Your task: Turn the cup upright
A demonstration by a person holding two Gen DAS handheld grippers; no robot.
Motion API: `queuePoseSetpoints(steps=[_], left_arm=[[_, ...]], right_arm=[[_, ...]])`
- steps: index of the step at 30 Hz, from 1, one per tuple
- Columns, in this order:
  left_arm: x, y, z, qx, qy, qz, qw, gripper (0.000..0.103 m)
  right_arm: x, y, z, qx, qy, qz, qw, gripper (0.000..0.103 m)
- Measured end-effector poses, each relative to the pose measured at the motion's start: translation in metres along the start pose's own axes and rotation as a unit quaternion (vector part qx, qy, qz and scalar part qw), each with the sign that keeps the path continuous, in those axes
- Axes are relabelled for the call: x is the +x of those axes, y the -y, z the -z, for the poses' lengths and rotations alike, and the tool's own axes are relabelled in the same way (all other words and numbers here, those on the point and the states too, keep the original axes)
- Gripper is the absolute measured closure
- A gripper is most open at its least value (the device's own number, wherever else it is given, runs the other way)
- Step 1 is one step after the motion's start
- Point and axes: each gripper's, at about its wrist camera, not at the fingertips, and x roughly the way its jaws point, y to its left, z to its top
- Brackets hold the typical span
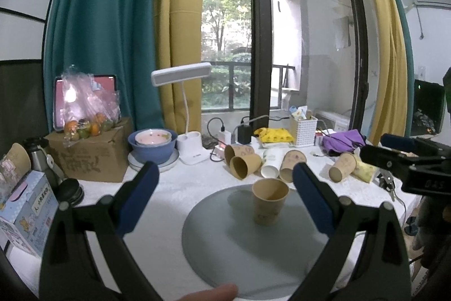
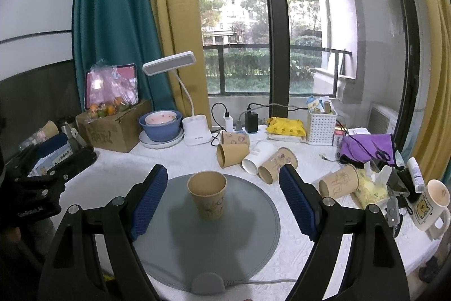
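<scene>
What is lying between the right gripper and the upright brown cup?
Nothing: in the right wrist view only bare grey mat separates the open right gripper from the paper cup.

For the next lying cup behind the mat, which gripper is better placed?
Probably the right gripper: open, and a lying brown cup sits just beyond its right finger. The left gripper, also open, looks similarly near, so the advantage is slight.

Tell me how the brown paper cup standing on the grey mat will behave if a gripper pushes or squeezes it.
The paper cup looks empty, so it is probably light and would slide or tip on the grey mat when nudged. Its thin paper wall would likely dent under a hard squeeze. On its side, it would probably roll in a curve.
</scene>
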Motion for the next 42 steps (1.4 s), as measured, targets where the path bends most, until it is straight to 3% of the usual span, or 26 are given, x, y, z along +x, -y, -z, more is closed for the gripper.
queuePoseSetpoints(steps=[42], left_arm=[[-0.0022,0.0055,0.0028,-0.005,0.0,0.004,1.0,0.006]], right_arm=[[0.0029,-0.0047,0.0046,-0.005,-0.006,-0.002,1.0,0.019]])
